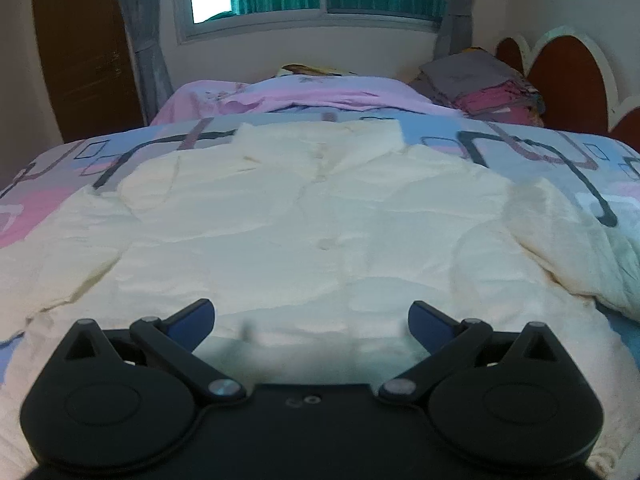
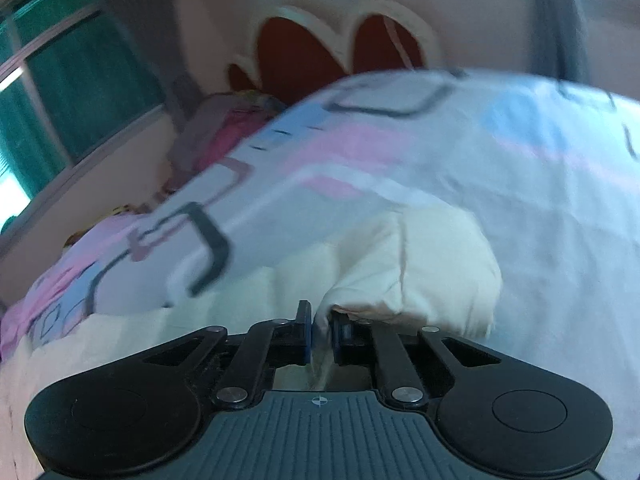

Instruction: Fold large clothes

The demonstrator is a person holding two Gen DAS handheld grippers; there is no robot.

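While the left claw [image 1: 311, 316] gapes empty, the right claw [image 2: 322, 334] pinches the rumpled cream shirt [image 1: 312, 216].

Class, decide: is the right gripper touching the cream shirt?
Touching. In the right wrist view, the right gripper has its jaws closed on a bunched fold of the cream shirt.

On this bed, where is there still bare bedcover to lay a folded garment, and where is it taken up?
The cream shirt fills the near middle of the patterned bedcover. Bare cover runs as a strip between the shirt's collar and the pink sheet, and past its right sleeve. The far right corner is crowded by stacked bedding. The left gripper is open; the right gripper pinches the sleeve.
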